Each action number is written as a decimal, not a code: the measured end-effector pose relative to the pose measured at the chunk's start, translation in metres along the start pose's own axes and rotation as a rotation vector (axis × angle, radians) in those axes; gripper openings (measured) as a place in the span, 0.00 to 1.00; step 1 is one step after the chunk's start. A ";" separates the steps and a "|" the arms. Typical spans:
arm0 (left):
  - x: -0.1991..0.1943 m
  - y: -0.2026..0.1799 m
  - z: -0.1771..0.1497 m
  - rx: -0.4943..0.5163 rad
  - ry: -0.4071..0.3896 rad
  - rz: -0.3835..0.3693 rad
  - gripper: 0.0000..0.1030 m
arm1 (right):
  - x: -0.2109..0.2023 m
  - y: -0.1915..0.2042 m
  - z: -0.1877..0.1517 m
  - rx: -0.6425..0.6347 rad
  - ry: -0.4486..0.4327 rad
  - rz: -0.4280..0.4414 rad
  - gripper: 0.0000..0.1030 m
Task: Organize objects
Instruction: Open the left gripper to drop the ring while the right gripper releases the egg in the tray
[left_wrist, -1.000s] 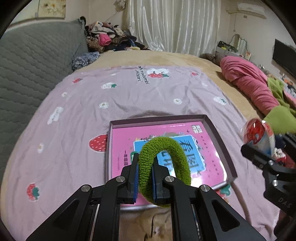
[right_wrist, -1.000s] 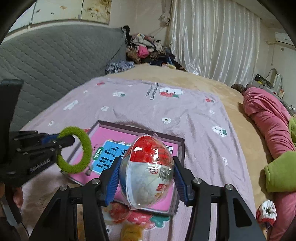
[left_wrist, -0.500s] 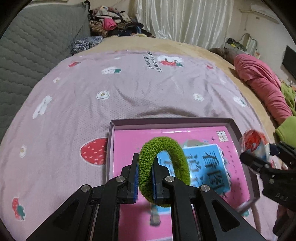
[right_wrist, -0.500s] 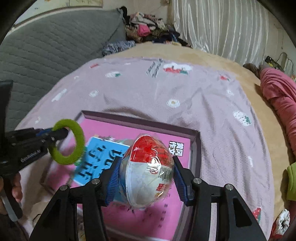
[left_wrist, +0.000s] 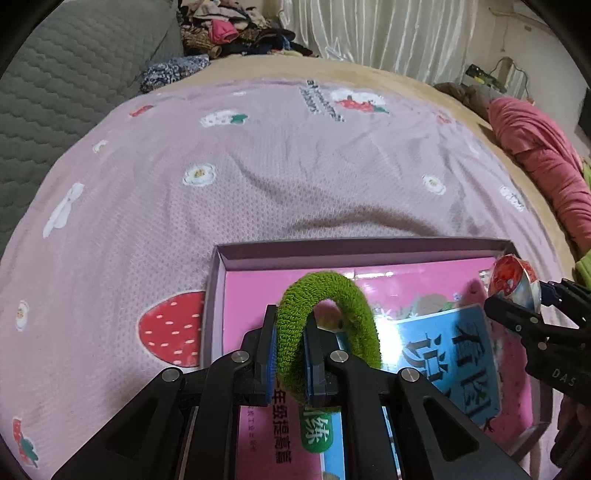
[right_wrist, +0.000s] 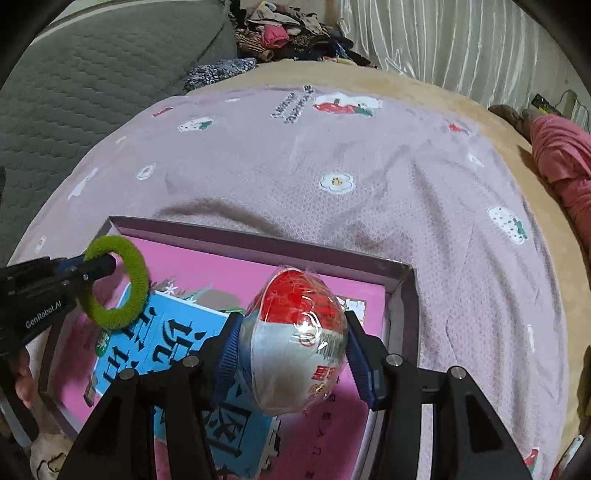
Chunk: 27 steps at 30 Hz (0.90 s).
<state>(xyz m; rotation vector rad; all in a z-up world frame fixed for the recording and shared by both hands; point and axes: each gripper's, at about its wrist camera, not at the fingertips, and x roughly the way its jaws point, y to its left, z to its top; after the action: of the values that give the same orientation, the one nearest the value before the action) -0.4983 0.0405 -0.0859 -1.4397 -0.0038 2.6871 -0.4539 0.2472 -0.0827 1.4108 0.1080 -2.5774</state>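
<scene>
My left gripper (left_wrist: 290, 354) is shut on a fuzzy green hair tie (left_wrist: 343, 295), whose loop stands up over the shallow purple box (left_wrist: 354, 247). Inside the box lies a pink book with a blue panel (left_wrist: 454, 362). My right gripper (right_wrist: 291, 347) is shut on a red-and-white egg wrapped in clear plastic (right_wrist: 295, 332), held above the right half of the box (right_wrist: 400, 295). Each view shows the other gripper: the green hair tie (right_wrist: 118, 284) at the left, the egg (left_wrist: 513, 280) at the right.
The box sits on a lilac strawberry-print blanket (left_wrist: 295, 177) spread over a tan bed. A grey quilted headboard (left_wrist: 66, 85) is at left, a clothes pile (left_wrist: 229, 33) and curtains behind, a pink quilt (left_wrist: 543, 155) at right.
Both grippers have moved forward and down over the box, which now fills the lower part of each view. The hair tie and the egg stay gripped as before.
</scene>
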 end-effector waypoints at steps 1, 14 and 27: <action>0.003 0.001 0.000 0.002 0.001 0.002 0.12 | 0.002 -0.001 0.000 0.002 0.002 -0.002 0.52; 0.018 0.001 0.000 0.027 0.020 0.046 0.27 | 0.026 -0.005 0.004 0.008 0.034 -0.033 0.56; -0.015 -0.002 0.001 0.043 -0.015 0.033 0.75 | -0.004 -0.001 0.010 0.030 -0.007 -0.059 0.83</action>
<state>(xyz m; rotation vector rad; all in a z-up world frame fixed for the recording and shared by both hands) -0.4911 0.0411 -0.0731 -1.4203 0.0771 2.7067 -0.4601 0.2471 -0.0745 1.4297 0.1115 -2.6418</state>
